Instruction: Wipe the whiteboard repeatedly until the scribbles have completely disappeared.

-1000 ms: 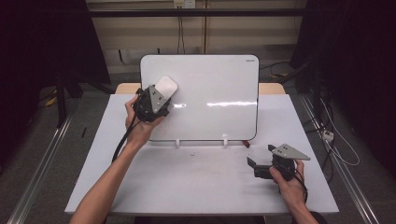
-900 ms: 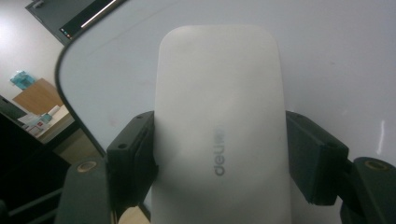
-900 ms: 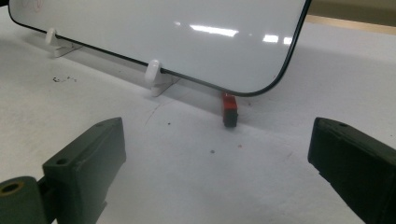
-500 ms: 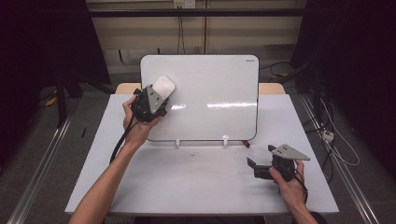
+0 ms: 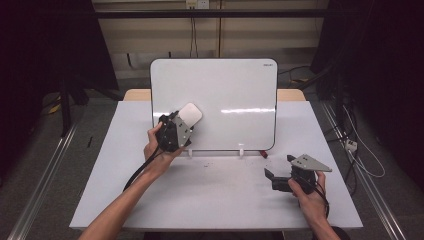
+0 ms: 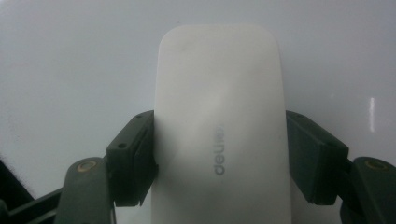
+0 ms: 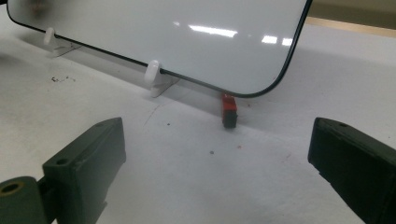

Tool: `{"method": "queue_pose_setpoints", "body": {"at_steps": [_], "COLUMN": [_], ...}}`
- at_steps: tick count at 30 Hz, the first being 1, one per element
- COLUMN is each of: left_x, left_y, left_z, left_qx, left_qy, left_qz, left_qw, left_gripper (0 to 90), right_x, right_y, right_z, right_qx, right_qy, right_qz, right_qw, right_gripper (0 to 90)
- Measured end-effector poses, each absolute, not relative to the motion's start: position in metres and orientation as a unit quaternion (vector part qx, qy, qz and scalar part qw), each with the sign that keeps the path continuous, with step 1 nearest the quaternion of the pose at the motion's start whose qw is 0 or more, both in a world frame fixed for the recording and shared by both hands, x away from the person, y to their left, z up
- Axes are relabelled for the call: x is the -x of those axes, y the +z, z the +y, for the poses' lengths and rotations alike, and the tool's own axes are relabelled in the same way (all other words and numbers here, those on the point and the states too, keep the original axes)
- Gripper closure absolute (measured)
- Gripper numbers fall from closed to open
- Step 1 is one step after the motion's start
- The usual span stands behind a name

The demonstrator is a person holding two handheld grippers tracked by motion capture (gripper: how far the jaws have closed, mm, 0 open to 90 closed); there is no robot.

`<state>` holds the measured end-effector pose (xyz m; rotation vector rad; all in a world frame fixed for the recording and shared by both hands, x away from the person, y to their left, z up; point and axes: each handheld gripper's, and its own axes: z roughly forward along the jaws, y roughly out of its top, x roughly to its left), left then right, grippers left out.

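Note:
A white whiteboard (image 5: 225,100) stands upright on the table, held in small white feet (image 5: 241,150). My left gripper (image 5: 184,121) is shut on a white eraser (image 5: 190,115) and holds it against the board's lower left area. In the left gripper view the eraser (image 6: 219,126) sits squeezed between both pads (image 6: 135,158), with the board's surface (image 6: 70,70) right behind it. My right gripper (image 5: 273,179) rests on the table at the right, open, with nothing between its jaws. In the right gripper view the gripper (image 7: 217,163) faces the board's lower right corner (image 7: 261,56).
A small red and black piece (image 7: 229,110) lies on the table under the board's lower right corner (image 5: 263,154). A white foot (image 7: 153,74) props the board's bottom edge. Dark specks (image 7: 60,79) dot the white table (image 5: 215,200).
My left gripper has slid the eraser down and to the right across the board. The right gripper has stayed put.

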<state>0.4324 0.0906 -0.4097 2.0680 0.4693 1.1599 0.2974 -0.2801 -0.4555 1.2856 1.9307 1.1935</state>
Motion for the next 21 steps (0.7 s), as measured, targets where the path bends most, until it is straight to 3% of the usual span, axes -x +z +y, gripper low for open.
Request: {"method": "queue_pose_setpoints", "body": {"at_steps": [5,16,21], "left_x": [-0.438,-0.474,-0.470], "left_y": [-0.404,-0.365,-0.370], "left_z": [0.094,0.120,0.120], "left_qx": [-0.804,-0.782,-0.775], "left_qy": [0.446,0.457,0.464], "left_qz": [0.174,0.223,0.224], "left_qw": [0.352,0.362,0.366], "left_gripper": [31.1,31.1,31.1], "right_x": [-0.297,-0.298,-0.297], "right_y": [-0.455,-0.456,-0.456], "right_z": [-0.280,-0.282,-0.283], "right_qx": [-0.475,-0.478,-0.479], "right_qy": [0.442,0.441,0.440], "right_qz": [0.715,0.713,0.712], "right_qw": [0.262,0.262,0.263], "right_gripper": [4.1,4.1,4.1]}}
